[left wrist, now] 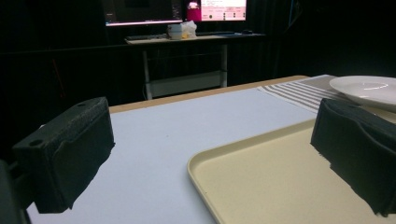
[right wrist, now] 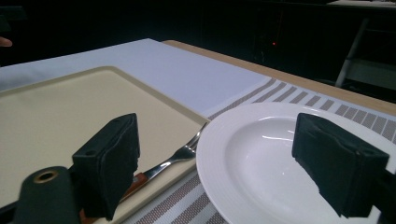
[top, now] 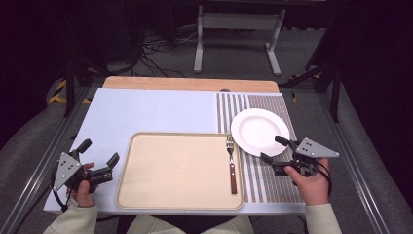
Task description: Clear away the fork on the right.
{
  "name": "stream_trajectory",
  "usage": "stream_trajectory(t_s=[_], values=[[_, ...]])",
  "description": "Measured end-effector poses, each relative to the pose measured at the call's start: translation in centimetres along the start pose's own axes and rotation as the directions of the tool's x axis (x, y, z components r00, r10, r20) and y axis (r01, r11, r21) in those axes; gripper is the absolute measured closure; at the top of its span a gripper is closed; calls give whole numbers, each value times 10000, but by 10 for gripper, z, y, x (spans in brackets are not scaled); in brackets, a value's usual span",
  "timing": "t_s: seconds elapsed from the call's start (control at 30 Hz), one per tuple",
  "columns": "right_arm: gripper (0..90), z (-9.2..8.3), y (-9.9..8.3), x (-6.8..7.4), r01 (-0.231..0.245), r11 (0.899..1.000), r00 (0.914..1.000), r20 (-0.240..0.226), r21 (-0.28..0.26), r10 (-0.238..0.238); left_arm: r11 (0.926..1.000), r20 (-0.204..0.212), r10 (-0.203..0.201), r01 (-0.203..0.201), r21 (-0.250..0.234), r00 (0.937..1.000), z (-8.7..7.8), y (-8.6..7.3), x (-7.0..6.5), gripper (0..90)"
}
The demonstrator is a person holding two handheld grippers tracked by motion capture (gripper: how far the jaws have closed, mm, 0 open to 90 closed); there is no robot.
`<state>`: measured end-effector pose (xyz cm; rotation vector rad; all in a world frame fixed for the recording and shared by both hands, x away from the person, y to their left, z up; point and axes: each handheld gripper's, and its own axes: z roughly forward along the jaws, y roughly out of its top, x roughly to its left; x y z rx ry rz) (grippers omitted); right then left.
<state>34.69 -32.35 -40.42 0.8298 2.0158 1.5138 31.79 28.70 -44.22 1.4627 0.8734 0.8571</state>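
Beige and flat, the tray (top: pixel 180 170) sits on the worktop (top: pixel 146 114) with a fork (top: pixel 231 163) along its right edge and a white plate (top: pixel 259 131) just right of it. The left gripper (top: pixel 100 158) waits left of the tray and the right gripper (top: pixel 275 148) is at the plate, both with jaws wide open and holding nothing. If the plate is next, I think the jaws should slide slowly over its rim before they squeeze.

Looks like a lab or recording studio rather than a home. Dark curtained surroundings on every side, grey carpeted floor (top: pixel 160 53) with a tangle of black cables (top: pixel 156 48) beyond the counter (top: pixel 146 109). Metal framing rails (top: pixel 36 170) along both sides, yellow-black hazard tape (top: pixel 58 90) at the far left corner. White-legged desk (left wrist: pixel 187 60) behind, carrying lit monitors (left wrist: pixel 187 9) and possibly a keyboard, too dim to be sure. Staged place setting on the counter: beige tray (top: pixel 160 170), white plate (top: pixel 258 130), striped placemat (top: pixel 272 183), fork (top: pixel 232 163).
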Motion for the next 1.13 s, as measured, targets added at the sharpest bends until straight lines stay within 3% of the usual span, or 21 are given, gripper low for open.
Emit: stream_trajectory(t_s=[0.43,0.6,0.67,0.87,1.13], values=[[131,-12,-31,-6,-583,9983,9974,420,33,581,10000,-9,-35,35,-22,10000,0,-1,1,0],[126,-10,-45,-5,-847,9959,9948,595,316,827,9999,3,138,-138,4,9999,0,0,1,0],[125,-9,-47,-4,-926,9952,9938,651,322,904,9992,41,389,-389,73,9992,0,0,-1,0],[123,-10,-48,-5,-1058,9937,9918,762,382,1027,10000,17,36,-36,31,10000,0,-1,3,0],[121,-11,-46,-5,-996,9948,9925,741,231,976,10000,60,8,-8,34,10000,0,-1,4,0]])
